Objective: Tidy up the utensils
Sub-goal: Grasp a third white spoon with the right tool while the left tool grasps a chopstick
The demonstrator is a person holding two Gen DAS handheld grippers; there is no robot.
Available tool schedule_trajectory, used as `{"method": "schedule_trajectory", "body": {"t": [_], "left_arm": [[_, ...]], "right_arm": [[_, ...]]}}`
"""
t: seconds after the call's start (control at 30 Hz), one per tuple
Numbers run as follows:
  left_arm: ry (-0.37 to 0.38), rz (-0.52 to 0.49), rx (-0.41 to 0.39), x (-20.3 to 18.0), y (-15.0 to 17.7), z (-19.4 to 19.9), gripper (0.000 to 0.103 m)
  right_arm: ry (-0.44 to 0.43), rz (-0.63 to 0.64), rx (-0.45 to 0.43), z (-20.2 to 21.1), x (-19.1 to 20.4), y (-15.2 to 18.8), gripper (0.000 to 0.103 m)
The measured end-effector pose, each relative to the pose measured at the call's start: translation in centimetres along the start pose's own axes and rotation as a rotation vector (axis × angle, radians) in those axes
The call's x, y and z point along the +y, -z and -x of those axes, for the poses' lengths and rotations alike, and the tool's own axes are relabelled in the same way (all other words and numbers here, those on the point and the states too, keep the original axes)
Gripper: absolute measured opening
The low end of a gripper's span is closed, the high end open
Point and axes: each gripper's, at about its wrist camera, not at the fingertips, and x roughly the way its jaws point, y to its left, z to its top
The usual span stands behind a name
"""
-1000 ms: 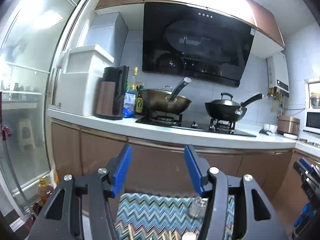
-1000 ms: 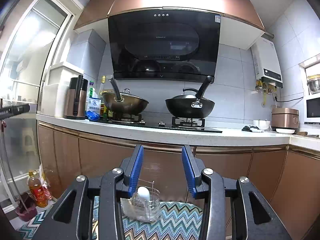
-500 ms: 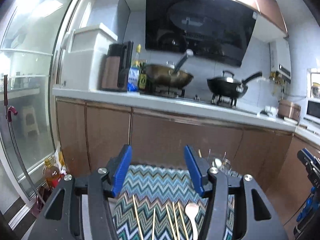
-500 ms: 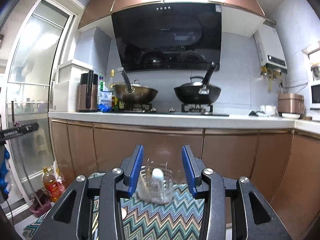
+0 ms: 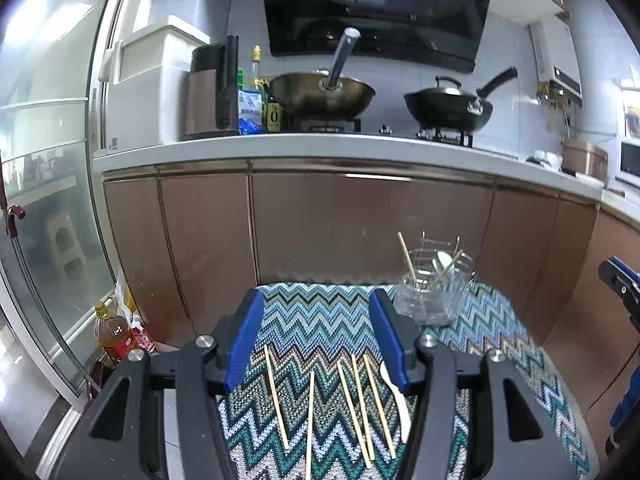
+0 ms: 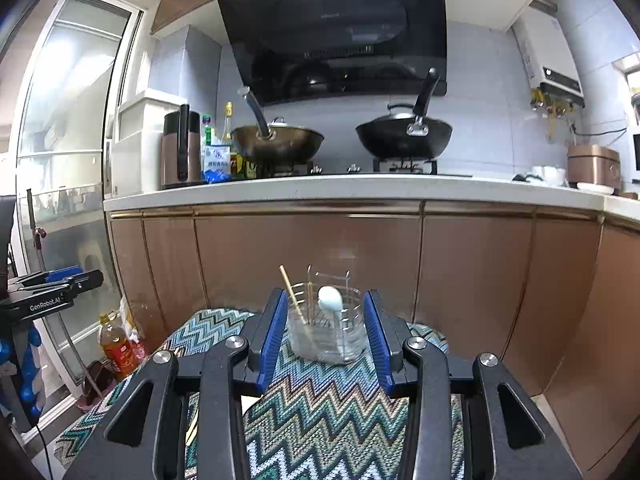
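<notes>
On a zigzag-patterned cloth [image 5: 320, 320] lie several wooden chopsticks [image 5: 352, 396] and a white spoon [image 5: 398, 396]. My left gripper [image 5: 316, 300] hovers just above them, open, with nothing between its blue pads. A clear utensil holder [image 5: 432, 292] stands at the cloth's far right corner with two chopsticks and a spoon in it. In the right wrist view the holder [image 6: 326, 332] shows just beyond my right gripper [image 6: 325, 296], framed by the open pads and not touched by them. A white spoon [image 6: 330, 300] stands upright in the holder.
Brown cabinet doors [image 5: 320, 220] rise right behind the cloth, under a white counter [image 5: 320, 146] with two woks. An oil bottle [image 5: 114, 336] stands on the floor to the left beside a glass door [image 5: 48, 200]. The other gripper shows at each view's edge.
Both grippers have sunk and tipped downward. The cloth with the chopsticks and spoon has come into the left view, and the holder now shows whole between the right fingers. Neither gripper's jaws have moved.
</notes>
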Motion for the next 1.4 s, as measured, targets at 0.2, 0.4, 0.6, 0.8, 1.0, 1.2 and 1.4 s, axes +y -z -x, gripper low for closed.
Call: {"method": "schedule_trajectory", "body": {"t": [0.2, 0.4, 0.6, 0.8, 1.0, 1.2, 1.4], "left_arm": [[0.000, -0.006, 0.041, -0.1, 0.5, -2.0, 0.053], [-0.005, -0.017, 0.082, -0.4, 0.8, -4.5, 0.053], [0.024, -0.011, 0.160, -0.7, 1.3, -7.8, 0.053], [0.160, 0.065, 0.383, 0.1, 2.8, -13.3, 0.052], [0.248, 0.134, 0.602, 0.6, 5.6, -19.2, 0.044], [0.273, 0.186, 0.768, 0.6, 7.3, -24.2, 0.038], [0.253, 0.201, 0.871, 0.3, 8.9, -27.7, 0.028]], "right_arm": [[-0.024, -0.006, 0.058, -2.6, 0.4, 1.4, 0.039], [-0.031, -0.012, 0.116, -5.1, 0.4, 2.6, 0.039], [-0.043, -0.016, 0.183, -7.8, 0.3, 4.0, 0.039], [-0.114, -0.001, 0.296, -11.6, 0.9, 6.0, 0.039], [-0.217, -0.036, 0.433, -16.6, 1.2, 8.6, 0.039], [-0.320, -0.052, 0.565, -21.6, 2.3, 11.2, 0.039], [-0.458, -0.123, 0.678, -25.5, 3.1, 13.1, 0.039]]}}
